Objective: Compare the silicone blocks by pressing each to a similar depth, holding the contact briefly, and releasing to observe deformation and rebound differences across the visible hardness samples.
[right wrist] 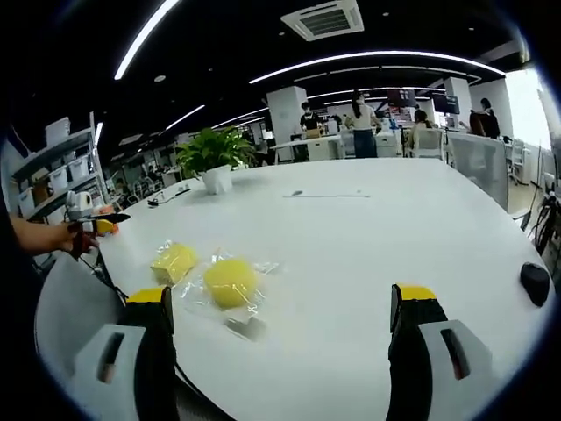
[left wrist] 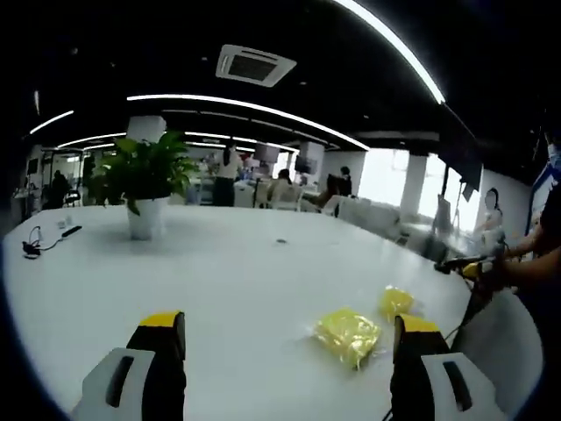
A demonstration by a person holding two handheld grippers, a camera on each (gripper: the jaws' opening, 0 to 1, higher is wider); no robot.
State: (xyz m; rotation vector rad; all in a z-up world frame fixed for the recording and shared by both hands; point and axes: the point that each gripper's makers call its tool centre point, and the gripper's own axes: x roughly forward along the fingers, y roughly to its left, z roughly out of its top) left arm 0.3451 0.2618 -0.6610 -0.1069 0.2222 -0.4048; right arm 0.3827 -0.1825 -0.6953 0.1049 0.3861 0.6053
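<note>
Up close in the left gripper view, the left gripper (left wrist: pixel 289 338) holds its two yellow-tipped jaws wide apart with nothing between them, poised over the glossy white round table (left wrist: pixel 219 281). Just inside the right jaw lies a yellow squarish silicone block in a clear wrapper (left wrist: pixel 348 335), flat on the tabletop and near that jaw's tip, though whether it touches cannot be told. A smaller yellow wrapped silicone block (left wrist: pixel 396 302) sits just beyond it, further to the right. Past the jaws, on the left, a green leafy plant in a white pot (left wrist: pixel 145 189) stands upright, and a black cable (left wrist: pixel 44 241) lies near the table's left edge. At the far right, a person's hand (left wrist: pixel 501 267) holds the other tool above the table's rim.

In the right gripper view, the right gripper (right wrist: pixel 280 320) also has its jaws spread wide and bare. Ahead of the left jaw, the squarish block (right wrist: pixel 174 260) and a round yellow wrapped silicone block (right wrist: pixel 230 281) rest side by side, well clear of the right jaw. A small clear wrapped piece (right wrist: pixel 245 327) lies just before the round one, nearer the jaws. Nothing stands between the jaws and these samples. To the far right a dark mouse-like object (right wrist: pixel 535 282) sits near the table's edge; at the left, a hand (right wrist: pixel 74 237) grips the other tool, with shelves of bins behind it.
</note>
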